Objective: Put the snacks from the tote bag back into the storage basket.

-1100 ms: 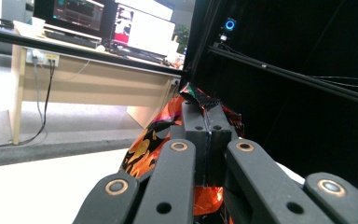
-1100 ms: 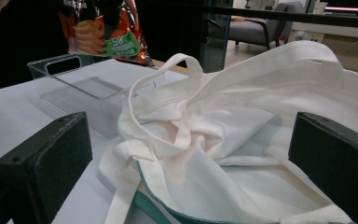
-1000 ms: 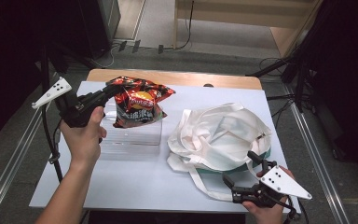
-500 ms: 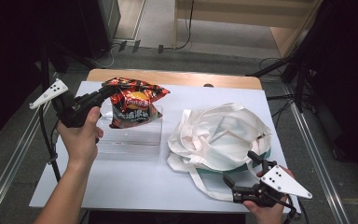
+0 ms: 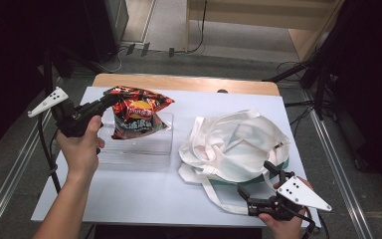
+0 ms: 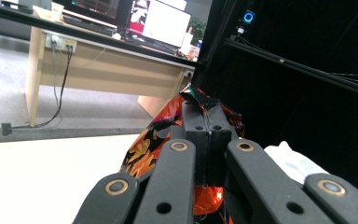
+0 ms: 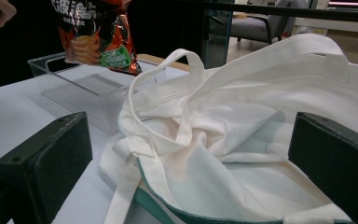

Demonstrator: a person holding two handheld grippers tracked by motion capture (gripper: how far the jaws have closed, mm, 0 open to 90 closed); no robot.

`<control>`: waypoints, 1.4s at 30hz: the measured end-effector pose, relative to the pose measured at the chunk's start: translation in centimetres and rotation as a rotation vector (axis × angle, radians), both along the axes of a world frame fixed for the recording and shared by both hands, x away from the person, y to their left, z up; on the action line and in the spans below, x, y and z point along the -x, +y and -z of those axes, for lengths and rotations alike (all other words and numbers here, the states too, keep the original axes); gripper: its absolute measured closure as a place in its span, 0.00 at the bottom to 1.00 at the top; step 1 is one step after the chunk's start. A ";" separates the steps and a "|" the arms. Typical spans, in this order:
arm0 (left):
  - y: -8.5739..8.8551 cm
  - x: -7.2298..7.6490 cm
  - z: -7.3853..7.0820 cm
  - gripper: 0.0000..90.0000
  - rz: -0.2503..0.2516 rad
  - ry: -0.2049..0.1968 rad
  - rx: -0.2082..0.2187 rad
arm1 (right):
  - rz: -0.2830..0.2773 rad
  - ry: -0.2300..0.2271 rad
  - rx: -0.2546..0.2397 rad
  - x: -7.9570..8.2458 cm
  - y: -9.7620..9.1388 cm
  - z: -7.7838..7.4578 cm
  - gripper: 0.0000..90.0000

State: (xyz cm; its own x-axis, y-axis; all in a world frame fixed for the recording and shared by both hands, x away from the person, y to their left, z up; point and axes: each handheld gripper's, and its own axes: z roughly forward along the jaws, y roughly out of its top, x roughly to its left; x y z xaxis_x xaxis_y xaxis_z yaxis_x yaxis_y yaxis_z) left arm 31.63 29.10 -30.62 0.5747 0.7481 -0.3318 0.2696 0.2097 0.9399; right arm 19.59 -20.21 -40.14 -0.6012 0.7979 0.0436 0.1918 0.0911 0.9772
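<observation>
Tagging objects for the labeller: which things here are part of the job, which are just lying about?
In the job:
- chip bag, pinched at its edge by the left gripper
- clear tray, under the chip bag
- tote bag, in front of the open right gripper

Lying about:
- desk and monitors in the background
- floor cables
</observation>
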 end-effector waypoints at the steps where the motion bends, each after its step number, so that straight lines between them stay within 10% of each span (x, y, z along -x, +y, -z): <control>1: 0.1 0.0 0.1 1.00 -0.001 0.005 0.001 | -0.001 0.001 0.000 0.0 0.0 0.0 0.00; 42: 0.8 -1.8 4.4 1.00 0.002 0.111 -0.024 | 0.002 0.006 0.006 -0.1 0.1 0.1 0.00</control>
